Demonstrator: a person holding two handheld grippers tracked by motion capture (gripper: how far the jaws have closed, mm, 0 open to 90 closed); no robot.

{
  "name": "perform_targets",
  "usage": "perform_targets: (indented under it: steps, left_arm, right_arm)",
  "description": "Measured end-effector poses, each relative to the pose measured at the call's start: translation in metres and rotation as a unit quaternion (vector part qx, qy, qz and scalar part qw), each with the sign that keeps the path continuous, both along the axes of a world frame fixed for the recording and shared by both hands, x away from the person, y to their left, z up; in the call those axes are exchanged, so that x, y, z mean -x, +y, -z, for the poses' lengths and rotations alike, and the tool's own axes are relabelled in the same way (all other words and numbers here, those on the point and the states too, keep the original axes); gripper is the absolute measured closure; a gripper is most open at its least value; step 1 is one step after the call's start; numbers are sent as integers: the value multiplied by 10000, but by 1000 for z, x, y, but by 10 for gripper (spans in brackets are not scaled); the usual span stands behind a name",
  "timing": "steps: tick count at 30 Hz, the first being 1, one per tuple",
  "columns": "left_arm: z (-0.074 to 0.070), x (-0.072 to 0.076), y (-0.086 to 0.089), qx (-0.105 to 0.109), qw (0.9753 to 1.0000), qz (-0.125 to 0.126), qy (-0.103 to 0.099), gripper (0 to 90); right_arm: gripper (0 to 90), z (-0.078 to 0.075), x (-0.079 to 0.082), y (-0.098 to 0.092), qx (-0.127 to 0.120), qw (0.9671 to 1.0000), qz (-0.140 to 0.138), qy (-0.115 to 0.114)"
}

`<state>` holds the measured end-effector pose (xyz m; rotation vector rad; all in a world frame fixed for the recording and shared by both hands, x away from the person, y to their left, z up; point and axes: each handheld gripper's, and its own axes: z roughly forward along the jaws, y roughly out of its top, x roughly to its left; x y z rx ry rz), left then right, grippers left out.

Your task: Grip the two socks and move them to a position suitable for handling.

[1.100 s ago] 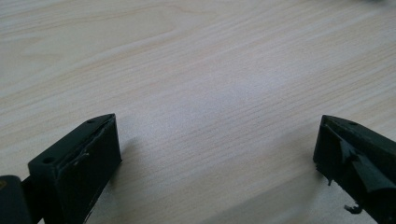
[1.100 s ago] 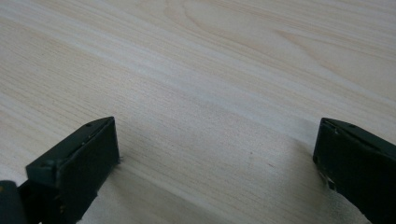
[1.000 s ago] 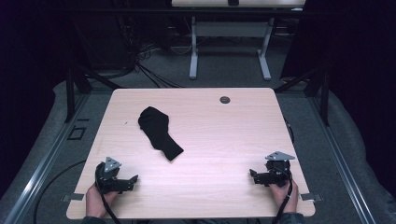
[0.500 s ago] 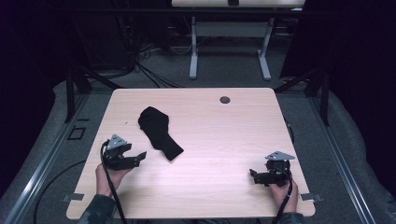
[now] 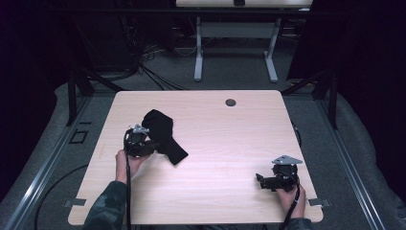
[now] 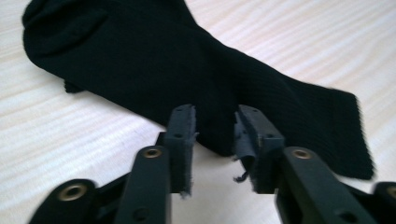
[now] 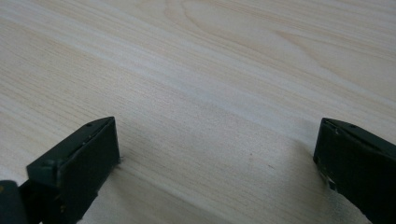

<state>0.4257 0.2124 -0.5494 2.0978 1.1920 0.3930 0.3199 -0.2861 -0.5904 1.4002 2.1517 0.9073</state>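
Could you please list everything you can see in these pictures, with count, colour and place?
Black ribbed fabric sock: one, black, lying flat on the left half of the table, its edge between the left gripper's jaws.
Light wooden table: one, pale wood grain, centre of the high view.
Round dark cable hole: one, dark grey, near the table's far edge.
White-legged second table: one, pale top with white legs, on the floor beyond.
Left gripper: one, black, at the sock's near edge, jaws narrowly apart.
Right gripper: one, black, near the table's front right corner, jaws wide apart over bare wood.
Person's hands: two, each holding a gripper, camouflage sleeve on the left forearm.
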Motion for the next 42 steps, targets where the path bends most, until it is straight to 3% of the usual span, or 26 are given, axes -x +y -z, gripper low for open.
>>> perform_targets:
  steps: [1, 4, 7, 11, 13, 18, 24, 36, 42]
  left_arm:
    - [2, -2, -2, -34, 10000, 1, -32, 681]
    - [7, -5, -6, -144, 9998, 17, 157, 684]
    - [13, -9, -8, -221, 9995, -50, 207, 698]
    - [18, -11, -12, -365, 9989, -32, 300, 793]
    - [19, -11, -13, -394, 9988, -15, 292, 852]
    - [17, -9, -17, -480, 9985, -134, 215, 877]
    - [3, -1, -17, -326, 9993, -153, -62, 878]
    - [-24, 24, -15, -106, 9992, -118, -358, 878]
    - [-34, 39, -23, -38, 9998, -3, -202, 878]
  right_arm:
    - [0, 0, 0, 0, 0, 10000, 0, 0]
    - [0, 0, 0, 0, -2, 10000, 0, 0]
    - [0, 0, 0, 0, 3, 10000, -4, -10]
    - [0, 0, 0, 0, 6, 10000, -15, -3]
    - [0, 0, 0, 0, 7, 10000, -18, -2]
    - [0, 0, 0, 0, 8, 10000, -17, -1]
    - [0, 0, 0, 0, 12, 10000, -9, 2]
    - [0, 0, 0, 0, 10, 10000, -11, -4]
    - [0, 0, 0, 0, 9, 10000, -8, -3]
